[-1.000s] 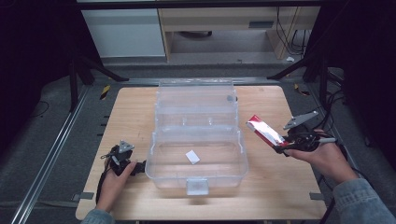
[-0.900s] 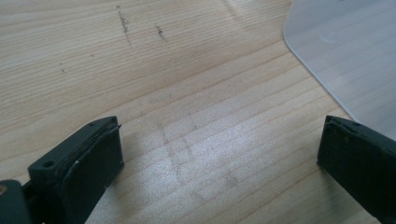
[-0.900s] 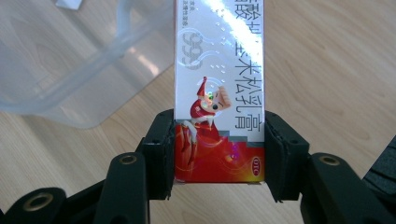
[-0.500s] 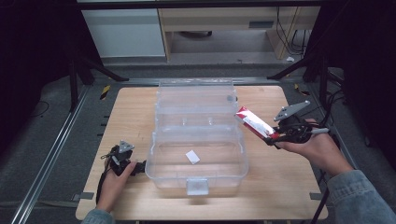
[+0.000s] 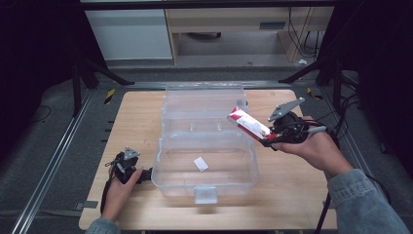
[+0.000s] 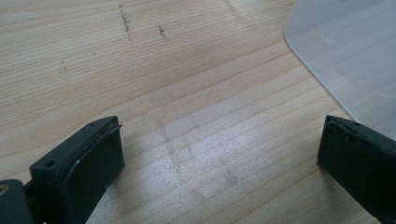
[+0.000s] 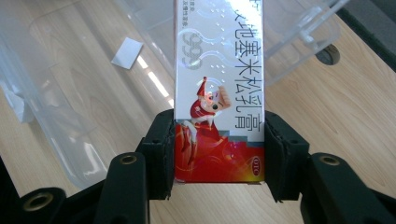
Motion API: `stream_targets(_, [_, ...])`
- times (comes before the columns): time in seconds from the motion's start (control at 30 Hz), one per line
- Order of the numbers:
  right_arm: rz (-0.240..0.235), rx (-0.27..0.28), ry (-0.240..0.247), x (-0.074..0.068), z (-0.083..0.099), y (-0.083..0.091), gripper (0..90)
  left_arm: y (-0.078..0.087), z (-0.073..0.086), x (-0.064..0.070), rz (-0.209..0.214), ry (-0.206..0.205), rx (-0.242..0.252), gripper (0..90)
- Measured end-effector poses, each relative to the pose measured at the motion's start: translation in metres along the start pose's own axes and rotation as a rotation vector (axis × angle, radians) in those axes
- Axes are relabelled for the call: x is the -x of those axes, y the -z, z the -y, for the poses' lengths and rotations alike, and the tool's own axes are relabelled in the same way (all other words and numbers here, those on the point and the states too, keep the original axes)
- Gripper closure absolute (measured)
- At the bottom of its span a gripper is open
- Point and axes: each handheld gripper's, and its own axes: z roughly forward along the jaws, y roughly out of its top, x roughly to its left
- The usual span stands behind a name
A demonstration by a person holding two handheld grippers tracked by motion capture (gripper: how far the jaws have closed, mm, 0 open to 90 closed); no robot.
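Over the last second the right gripper (image 5: pixel 269 139), its jaws closed on the red and white cardboard box (image 5: pixel 248 125), had carried it from beside the clear plastic container (image 5: pixel 204 146) to above its rim, probably for placing inside, while the left gripper (image 5: pixel 141 176) rested open on the wooden surface (image 5: pixel 136 117).

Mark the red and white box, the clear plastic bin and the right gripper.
red and white box (image 7: pixel 218 79), right gripper view, printed face.
clear plastic bin (image 5: pixel 205 194), high view, front latch.
right gripper (image 5: pixel 271 140), high view, between fingertips.
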Motion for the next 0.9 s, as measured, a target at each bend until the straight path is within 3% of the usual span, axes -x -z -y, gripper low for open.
stream_targets(0.43, [-0.049, -0.014, 0.06, -0.016, -0.022, -0.02, 51.5, 0.0, 0.0, 0.0, 0.0, -0.002, -0.001, 0.0])
stream_targets(0.9, [-0.128, -0.031, 0.184, -0.055, -0.058, -0.044, 51.5, 0.0, 0.0, 0.0, -0.002, 0.0, 0.0, 0.0])
